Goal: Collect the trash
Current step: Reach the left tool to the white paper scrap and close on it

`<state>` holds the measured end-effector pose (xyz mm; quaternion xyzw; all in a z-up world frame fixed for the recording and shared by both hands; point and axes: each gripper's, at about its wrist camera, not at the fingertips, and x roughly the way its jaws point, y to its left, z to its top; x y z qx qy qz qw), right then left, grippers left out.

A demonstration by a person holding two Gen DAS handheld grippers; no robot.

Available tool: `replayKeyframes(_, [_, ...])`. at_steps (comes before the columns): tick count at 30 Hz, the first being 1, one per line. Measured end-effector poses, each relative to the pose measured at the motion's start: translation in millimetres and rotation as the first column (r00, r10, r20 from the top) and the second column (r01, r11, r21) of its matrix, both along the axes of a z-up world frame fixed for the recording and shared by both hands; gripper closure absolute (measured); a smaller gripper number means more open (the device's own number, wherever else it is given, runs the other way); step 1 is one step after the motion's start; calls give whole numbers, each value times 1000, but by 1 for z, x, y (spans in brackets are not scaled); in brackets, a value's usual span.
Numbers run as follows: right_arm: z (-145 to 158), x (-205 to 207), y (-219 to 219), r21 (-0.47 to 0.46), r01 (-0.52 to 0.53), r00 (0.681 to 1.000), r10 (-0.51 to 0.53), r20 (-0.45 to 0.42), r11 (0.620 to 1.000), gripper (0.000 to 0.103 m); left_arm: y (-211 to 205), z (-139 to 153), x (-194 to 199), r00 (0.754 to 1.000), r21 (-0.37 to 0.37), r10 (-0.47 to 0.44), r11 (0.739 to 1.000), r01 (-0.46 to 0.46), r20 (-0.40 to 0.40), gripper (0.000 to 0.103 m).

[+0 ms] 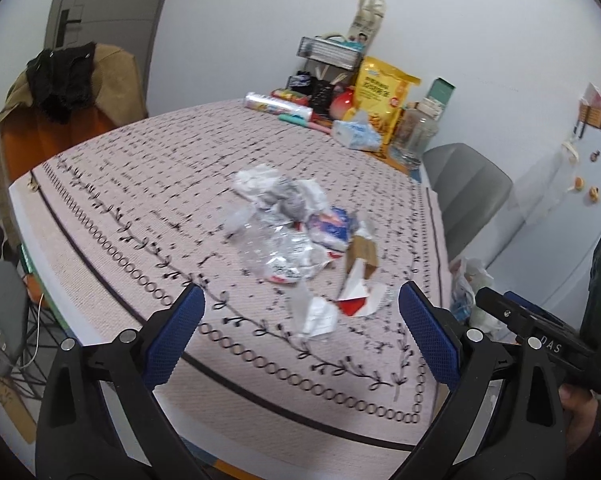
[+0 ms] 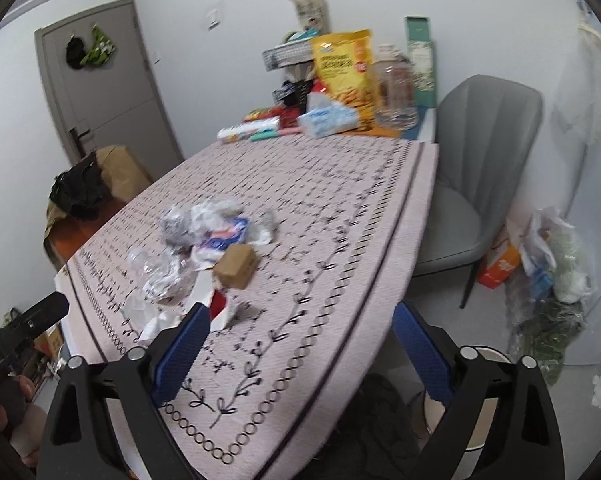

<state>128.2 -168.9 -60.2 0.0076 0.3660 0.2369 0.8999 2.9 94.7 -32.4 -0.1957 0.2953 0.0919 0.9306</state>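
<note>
**Trash pile mid-desk, both grippers empty**

Pink patterned cloth covers the desk [image 1: 112, 208]; white walls, grey door [image 2: 112, 84] behind.

- Trash pile [image 1: 296, 232] sits roughly mid-desk, toward the near end. Loose cluster, pieces touching or overlapping.
- Contents: crumpled white/grey paper wad [image 1: 280, 192] at the far side; crushed clear plastic bottle [image 1: 272, 248] with a red-and-white label, text unreadable; blue-and-white wrapper [image 1: 332, 232]; small brown cardboard box [image 2: 236, 266], tilted; red-and-white torn carton piece [image 1: 356, 300]; white crumpled tissue [image 1: 316, 316] nearest the left gripper.
- Motion blur on the pile, no print legible.
- Left gripper [image 1: 300, 336]: jaws wide apart, nothing between them, hovering above the near edge of the pile, tissue just ahead.
- Right gripper [image 2: 300, 352]: jaws wide apart, holding nothing, over the desk's near corner, pile off to its left. Left finger [image 2: 184, 352] overlaps the carton piece in view; contact can't be confirmed.
- "DAS" printed on the right gripper's body, seen from the left wrist view.
- Far end of desk: yellow snack bag [image 1: 380, 88], writing too small to read; tissue pack [image 1: 354, 134]; clear jar [image 2: 394, 88], contents unclear; green box [image 2: 420, 56]; wire rack [image 1: 330, 52].
- Grey chair [image 2: 480, 152] beside the desk. Plastic bags [image 2: 548, 272] full of mixed stuff on the floor near it.
</note>
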Motion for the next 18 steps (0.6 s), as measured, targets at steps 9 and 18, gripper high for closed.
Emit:
replayKeyframes(9, [-38, 20, 45, 60, -109, 988, 114, -101, 992, 47, 22, -32, 20, 998, -108, -1, 994, -6, -63, 29])
replayKeyframes(18, [-62, 37, 68, 66, -132, 978, 141, -155, 989, 57, 18, -55, 46, 995, -184, -4, 983, -15, -102, 41])
